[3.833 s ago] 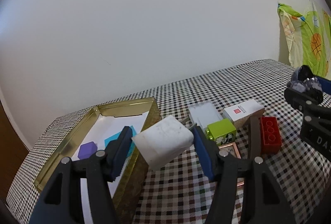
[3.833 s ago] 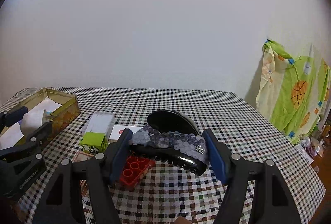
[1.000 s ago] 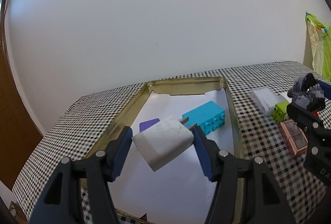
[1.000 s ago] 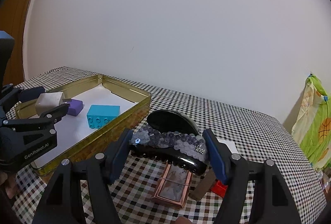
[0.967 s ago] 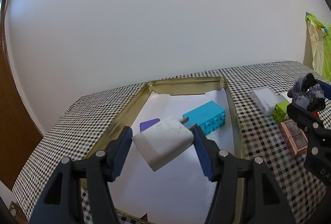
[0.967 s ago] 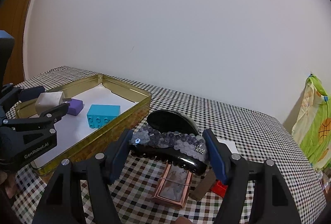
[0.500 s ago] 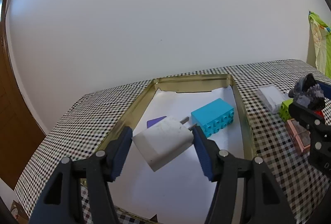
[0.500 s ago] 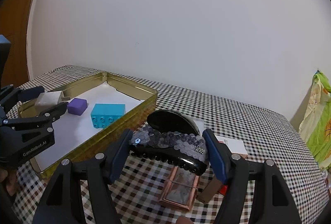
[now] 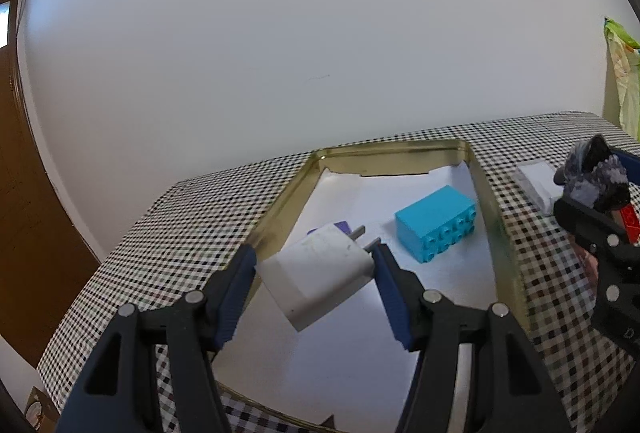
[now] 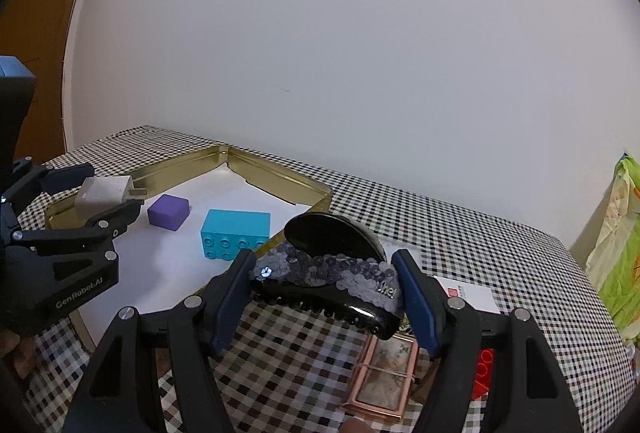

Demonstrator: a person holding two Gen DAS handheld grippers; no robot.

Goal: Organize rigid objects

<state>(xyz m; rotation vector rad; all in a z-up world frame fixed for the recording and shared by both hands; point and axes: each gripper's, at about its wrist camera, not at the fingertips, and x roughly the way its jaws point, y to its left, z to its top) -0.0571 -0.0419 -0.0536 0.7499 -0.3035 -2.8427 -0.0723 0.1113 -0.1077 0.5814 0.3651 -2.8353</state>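
My left gripper [image 9: 314, 273] is shut on a white plug adapter [image 9: 320, 275], held above the near left part of a gold tin tray [image 9: 502, 233] lined with white paper. In the tray lie a cyan brick [image 9: 436, 223] and a small purple block [image 10: 168, 211], mostly hidden behind the adapter in the left wrist view. My right gripper [image 10: 326, 287] is shut on a black hair claw clip [image 10: 328, 265] with grey sequins, held over the checkered table just right of the tray's gold wall [image 10: 280, 185]. The left gripper [image 10: 102, 199] with the adapter [image 10: 104, 191] shows at the left of the right wrist view.
On the checkered cloth below the right gripper lie a copper-framed case [image 10: 384, 381], a red brick [image 10: 482, 373] and a white card box [image 10: 466, 293]. A clear plastic box [image 9: 536, 183] sits right of the tray. Yellow-green fabric [image 10: 618, 249] hangs at the far right; a wooden door [image 9: 20, 193] stands left.
Both views have swung slightly left, so the tray and its cyan brick sit further right in each. The grips on the adapter and on the clip are unchanged.
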